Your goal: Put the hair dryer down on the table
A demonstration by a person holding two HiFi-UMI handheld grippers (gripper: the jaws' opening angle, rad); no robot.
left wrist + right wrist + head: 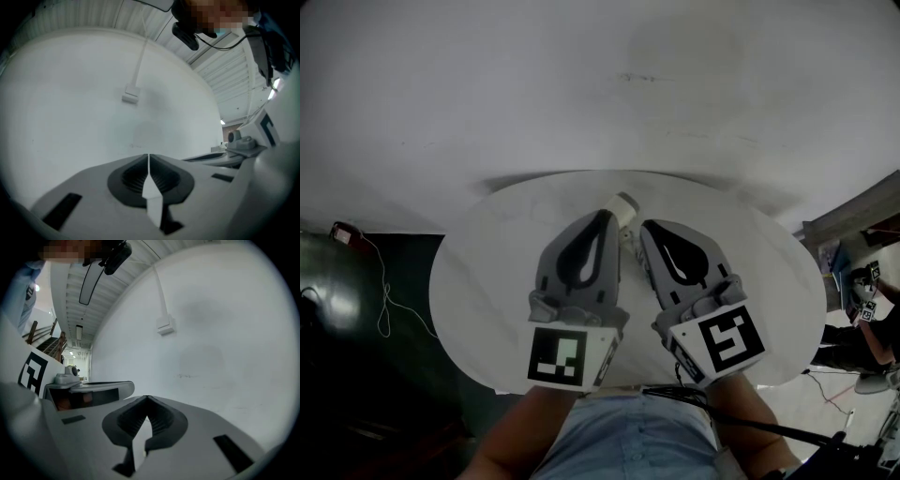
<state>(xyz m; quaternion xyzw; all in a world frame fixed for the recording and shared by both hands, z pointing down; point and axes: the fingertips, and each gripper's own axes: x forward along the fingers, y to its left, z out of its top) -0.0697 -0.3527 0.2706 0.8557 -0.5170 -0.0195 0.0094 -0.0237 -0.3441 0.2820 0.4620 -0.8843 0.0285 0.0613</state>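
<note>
Holding nothing, both hand-held grippers fully closed.

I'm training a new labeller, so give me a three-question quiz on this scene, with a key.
1. True or false: the left gripper holds something.
2. The right gripper has its jaws: A) wide apart, B) together, C) on a cable.
3. Fill in: in the head view both grippers show over a round white ____.
Key: 1 false; 2 B; 3 table.
</note>
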